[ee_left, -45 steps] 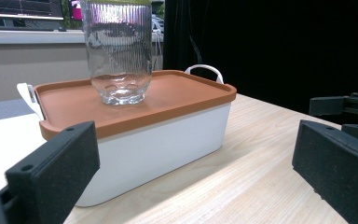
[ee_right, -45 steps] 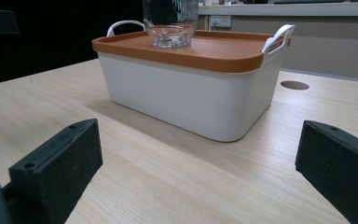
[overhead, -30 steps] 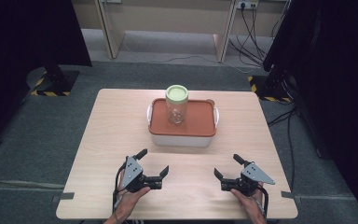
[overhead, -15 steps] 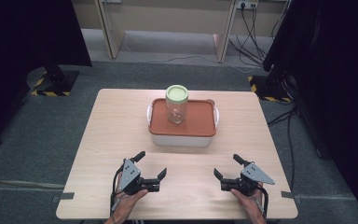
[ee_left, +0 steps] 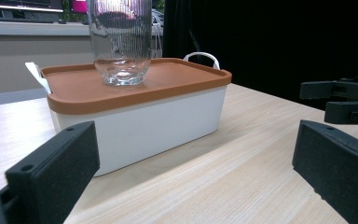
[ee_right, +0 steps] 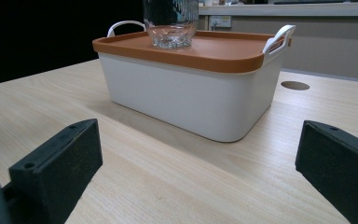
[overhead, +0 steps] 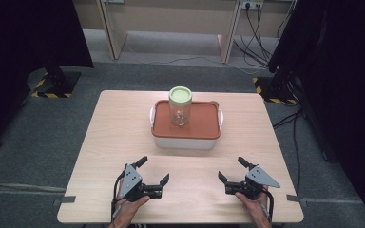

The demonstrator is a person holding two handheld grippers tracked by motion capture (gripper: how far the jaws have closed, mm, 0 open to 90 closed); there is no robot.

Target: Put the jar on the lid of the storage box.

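1. Left gripper [overhead: 153,172]: held low over the near edge of the counter [overhead: 123,128], jaws spread wide with nothing between them.
2. Right gripper [overhead: 232,169]: held likewise at the near right, jaws equally wide apart and empty (the two grippers sit well apart).
3. Glass jar [overhead: 179,110]: upright, with a pale green lid [overhead: 180,95], standing on the orange lid [overhead: 199,124] of a white box [overhead: 185,142] with white handles.
4. The box sits mid-counter, well beyond both grippers.
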